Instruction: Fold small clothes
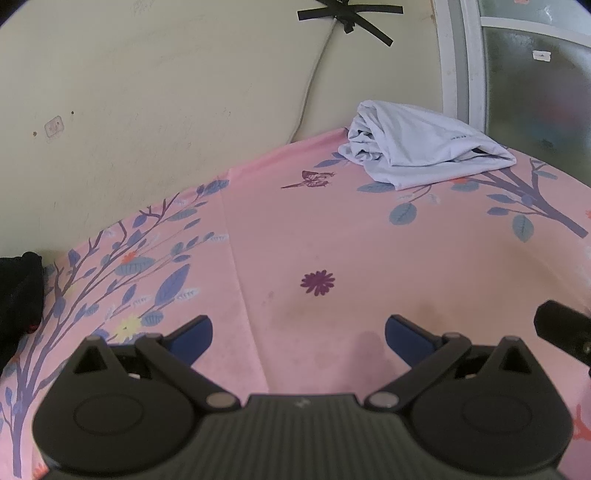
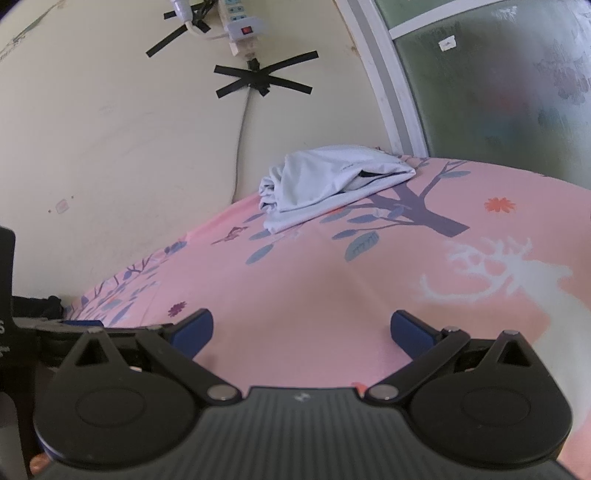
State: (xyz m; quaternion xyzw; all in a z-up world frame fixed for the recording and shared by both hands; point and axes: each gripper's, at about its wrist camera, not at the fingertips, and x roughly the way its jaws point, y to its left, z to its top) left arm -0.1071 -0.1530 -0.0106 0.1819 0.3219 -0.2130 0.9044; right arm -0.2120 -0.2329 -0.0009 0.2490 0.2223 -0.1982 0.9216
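Note:
A pale lavender-white garment (image 1: 421,147) lies loosely bunched at the far edge of the pink floral sheet (image 1: 369,251), near the wall corner. It also shows in the right wrist view (image 2: 328,181). My left gripper (image 1: 298,338) is open and empty, low over the sheet, well short of the garment. My right gripper (image 2: 302,332) is open and empty too, over the sheet (image 2: 314,280). The left gripper's body (image 2: 22,332) shows at the left edge of the right wrist view. A part of the right gripper (image 1: 561,328) shows at the right edge of the left wrist view.
A cream wall (image 1: 166,92) with a taped cable (image 1: 347,18) runs behind the sheet. A power strip (image 2: 240,26) hangs on it. A frosted glass door (image 2: 498,85) stands at the right. A black cloth item (image 1: 18,291) lies at the sheet's left edge.

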